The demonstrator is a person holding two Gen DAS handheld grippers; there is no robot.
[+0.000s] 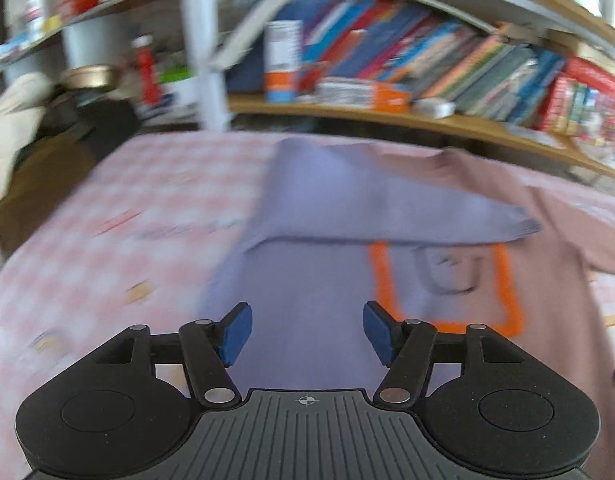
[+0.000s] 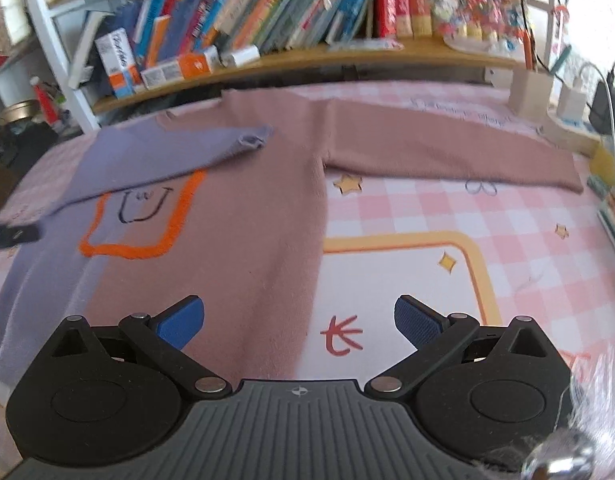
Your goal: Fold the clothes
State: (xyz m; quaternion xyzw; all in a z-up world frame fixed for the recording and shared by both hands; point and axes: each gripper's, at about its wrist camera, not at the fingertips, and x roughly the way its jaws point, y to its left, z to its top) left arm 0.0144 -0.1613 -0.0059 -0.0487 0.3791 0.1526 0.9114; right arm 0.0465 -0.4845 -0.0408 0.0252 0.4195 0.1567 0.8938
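**Operator:** Where is the garment, and how far along is the fold?

**Describer:** The sweater (image 2: pixel 243 208) lies flat, front up, on the pink checked tablecloth (image 2: pixel 447 216), below a crowded bookshelf (image 2: pixel 267 12). Its body is half lilac, half dusty pink, with an orange square outline (image 2: pixel 135 240) on the chest. The lilac sleeve (image 2: pixel 167 156) is already folded across the chest, its cuff resting near the middle and covering the top of the square. The pink sleeve (image 2: pixel 447 152) stretches straight out to your right, unfolded. So I judge you are one sleeve in, with the second waiting.

**Operator:** What are my tongs doing?

**Describer:** Your left gripper (image 1: pixel 307 332) hovers low over the lilac half, above the hem end, its blue pads spread wide with nothing between them. That view is blurred. Your right gripper (image 2: pixel 299 324) hovers over the pink side edge of the body, one pad above the fabric and one above bare cloth, also spread wide and empty. Neither touches the sweater as far as I can tell.

**Operator:** What does the next move call for?

**Describer:** Likely, reach your right gripper out to the pink sleeve near its cuff, pinch it, and carry it across the chest to mirror the lilac one.
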